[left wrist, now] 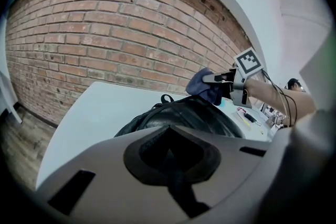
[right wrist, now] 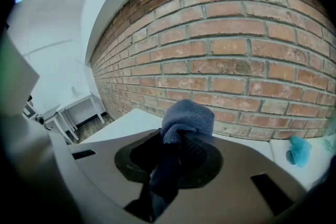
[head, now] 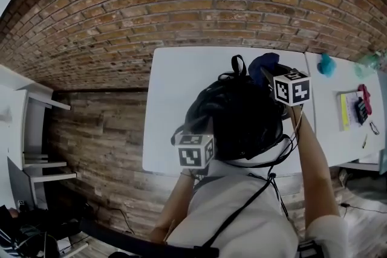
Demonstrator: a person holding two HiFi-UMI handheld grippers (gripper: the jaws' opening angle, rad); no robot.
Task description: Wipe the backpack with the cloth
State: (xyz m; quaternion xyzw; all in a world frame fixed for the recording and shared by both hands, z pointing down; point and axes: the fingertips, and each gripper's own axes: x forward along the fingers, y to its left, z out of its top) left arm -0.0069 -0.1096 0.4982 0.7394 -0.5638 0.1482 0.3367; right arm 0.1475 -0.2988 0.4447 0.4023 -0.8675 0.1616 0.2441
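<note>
Black backpack (head: 242,118) on white table (head: 175,81), right claw (right wrist: 178,147) clamped on blue cloth (right wrist: 188,117) — left claw (left wrist: 169,153) closed.

No readable text, brand or number; only black-and-white square marker patterns on left tool cube (head: 195,151), right tool cube (head: 292,88).

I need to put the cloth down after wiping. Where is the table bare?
The white table is bare between its left edge and the backpack. The neighbouring table at right is crowded with small items.
</note>
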